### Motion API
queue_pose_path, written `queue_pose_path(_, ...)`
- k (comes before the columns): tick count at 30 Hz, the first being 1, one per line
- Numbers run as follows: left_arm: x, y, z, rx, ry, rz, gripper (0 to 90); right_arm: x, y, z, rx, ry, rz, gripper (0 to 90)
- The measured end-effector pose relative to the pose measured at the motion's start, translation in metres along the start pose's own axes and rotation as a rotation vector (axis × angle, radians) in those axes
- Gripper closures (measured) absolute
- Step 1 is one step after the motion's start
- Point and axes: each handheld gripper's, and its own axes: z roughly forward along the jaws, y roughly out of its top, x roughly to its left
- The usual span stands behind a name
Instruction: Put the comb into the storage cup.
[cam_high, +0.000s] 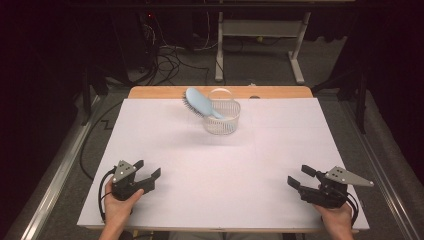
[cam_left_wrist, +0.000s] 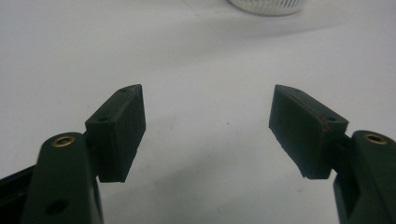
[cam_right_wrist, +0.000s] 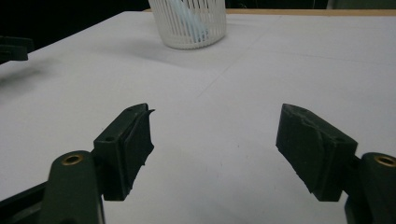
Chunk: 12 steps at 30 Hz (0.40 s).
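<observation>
Looking at the high view, we see the blue hairbrush (cam_high: 201, 103) propped in the white basket (cam_high: 223, 120) at upper centre, handle down inside, bristle head sticking out over the rim toward the upper left. That tilt is its long axis. Left tool (cam_high: 145, 176) sits at lower left, right tool (cam_high: 298, 178) at lower right, both on the white counter (cam_high: 220, 170), both well apart from the basket. Both tools have their jaws spread with nothing between them. We judge the left one slightly better placed, since the head leans its way.
</observation>
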Motion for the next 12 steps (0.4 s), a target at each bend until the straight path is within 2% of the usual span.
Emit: queue_pose_path(12, -0.0009, -0.0018, -0.0027, -0.006, -0.006, 0.004, 28.1, -0.0002, 0.0001, -0.0008, -0.002, -0.004, 0.0, 27.1)
